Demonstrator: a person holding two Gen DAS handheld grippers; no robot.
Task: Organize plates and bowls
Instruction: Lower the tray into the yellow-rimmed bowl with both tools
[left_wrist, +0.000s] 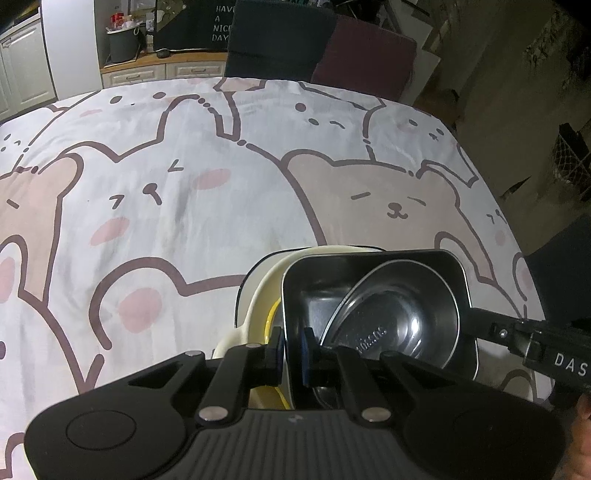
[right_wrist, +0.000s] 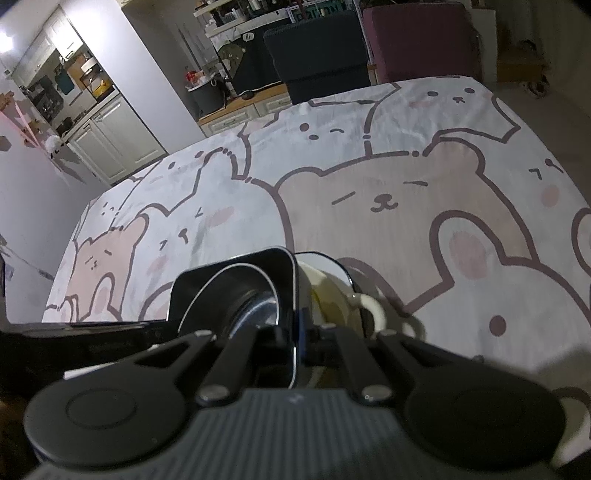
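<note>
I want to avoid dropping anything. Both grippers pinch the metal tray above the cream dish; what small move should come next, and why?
Probably lower it slowly. The left gripper and right gripper clamp opposite walls of the metal tray, which holds a steel bowl and sits over the cream dish.

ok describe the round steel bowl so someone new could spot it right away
On the bear-print tablecloth, both grippers clamp the rim of a dark rectangular metal tray over a cream dish. The round steel bowl sits tilted inside that tray, the only shiny circular piece.
</note>
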